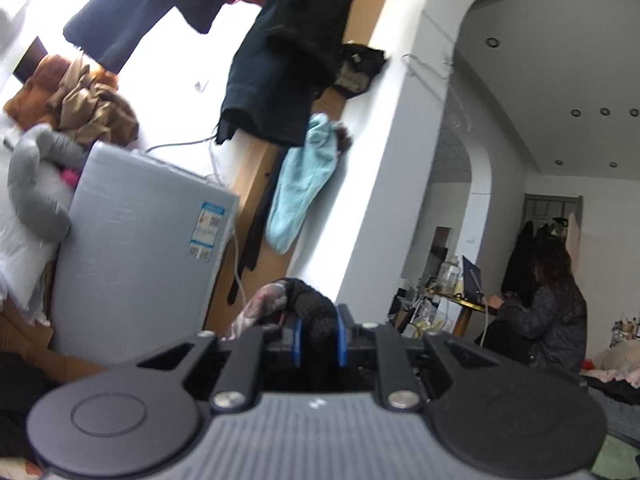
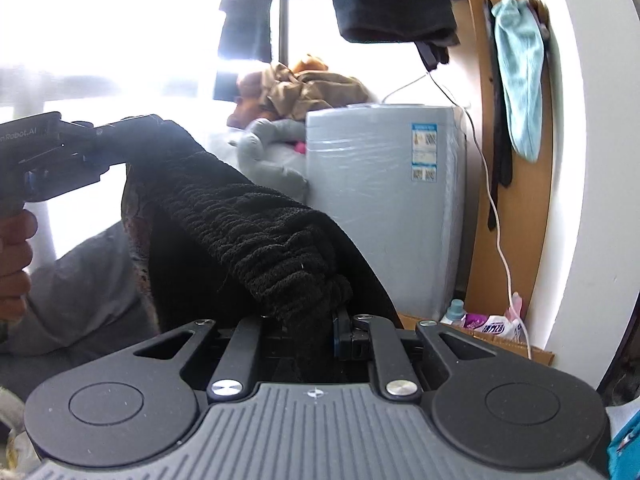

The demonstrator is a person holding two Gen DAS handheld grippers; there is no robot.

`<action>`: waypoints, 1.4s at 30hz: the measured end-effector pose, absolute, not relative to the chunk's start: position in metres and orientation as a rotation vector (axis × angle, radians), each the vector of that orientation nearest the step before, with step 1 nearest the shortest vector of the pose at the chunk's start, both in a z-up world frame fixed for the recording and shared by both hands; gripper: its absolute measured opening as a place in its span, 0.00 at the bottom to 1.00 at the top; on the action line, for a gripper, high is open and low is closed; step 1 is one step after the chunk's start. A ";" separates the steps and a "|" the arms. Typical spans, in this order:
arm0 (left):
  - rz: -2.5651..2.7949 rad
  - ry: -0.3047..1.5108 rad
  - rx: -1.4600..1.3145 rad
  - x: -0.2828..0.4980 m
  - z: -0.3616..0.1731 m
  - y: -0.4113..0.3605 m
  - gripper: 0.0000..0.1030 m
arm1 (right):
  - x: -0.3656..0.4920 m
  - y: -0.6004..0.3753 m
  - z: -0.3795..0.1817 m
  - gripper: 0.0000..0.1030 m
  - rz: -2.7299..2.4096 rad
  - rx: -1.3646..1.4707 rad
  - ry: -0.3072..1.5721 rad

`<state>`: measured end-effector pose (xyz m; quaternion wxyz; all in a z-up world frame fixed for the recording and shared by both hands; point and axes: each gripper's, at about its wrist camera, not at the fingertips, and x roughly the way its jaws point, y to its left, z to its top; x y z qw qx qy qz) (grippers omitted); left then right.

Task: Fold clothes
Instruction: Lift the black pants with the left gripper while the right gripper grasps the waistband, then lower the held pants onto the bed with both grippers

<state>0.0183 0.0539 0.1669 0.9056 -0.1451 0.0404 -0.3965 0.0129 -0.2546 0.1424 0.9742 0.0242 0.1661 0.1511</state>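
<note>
your left gripper [image 1: 319,334] pinches one end of the black ribbed knit garment [image 2: 256,232]; your right gripper [image 2: 316,334] clamps the other, the cloth stretched in the air between them.

The black garment [image 2: 256,236] is coarse, ribbed knit cloth. Matt black plastic forms the right gripper [image 2: 316,340]. The grey appliance [image 2: 384,208] looks smooth.
</note>
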 end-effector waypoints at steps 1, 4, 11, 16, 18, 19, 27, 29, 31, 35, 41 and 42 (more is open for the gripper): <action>-0.827 0.078 -0.293 0.008 0.170 0.054 0.17 | 0.002 -0.257 0.150 0.13 0.312 0.043 0.333; -0.839 0.065 -0.282 -0.019 0.175 0.056 0.17 | -0.030 -0.263 0.171 0.13 0.333 0.027 0.326; -0.873 0.083 -0.280 -0.048 0.162 0.059 0.17 | -0.028 -0.266 0.149 0.13 0.345 0.020 0.402; -0.862 0.137 -0.296 -0.029 0.137 0.059 0.17 | 0.001 -0.264 0.108 0.13 0.341 0.025 0.487; -0.848 0.170 -0.300 -0.015 0.122 0.057 0.17 | 0.012 -0.263 0.091 0.13 0.339 0.027 0.521; -0.842 0.188 -0.300 -0.007 0.112 0.056 0.17 | 0.018 -0.263 0.083 0.13 0.338 0.029 0.538; -0.787 0.369 -0.318 0.073 0.013 0.057 0.17 | 0.074 -0.257 0.004 0.13 0.335 0.031 0.685; -0.767 0.418 -0.319 0.098 -0.018 0.057 0.17 | 0.101 -0.253 -0.027 0.13 0.340 0.021 0.732; -0.747 0.473 -0.327 0.126 -0.050 0.057 0.17 | 0.127 -0.248 -0.057 0.14 0.345 0.012 0.779; -0.698 0.564 -0.342 0.183 -0.112 0.060 0.17 | 0.182 -0.241 -0.114 0.14 0.355 -0.003 0.868; -0.630 0.662 -0.379 0.260 -0.180 0.067 0.17 | 0.248 -0.240 -0.166 0.14 0.354 -0.012 0.952; -0.624 0.674 -0.380 0.271 -0.188 0.066 0.17 | 0.258 -0.241 -0.173 0.14 0.353 -0.013 0.964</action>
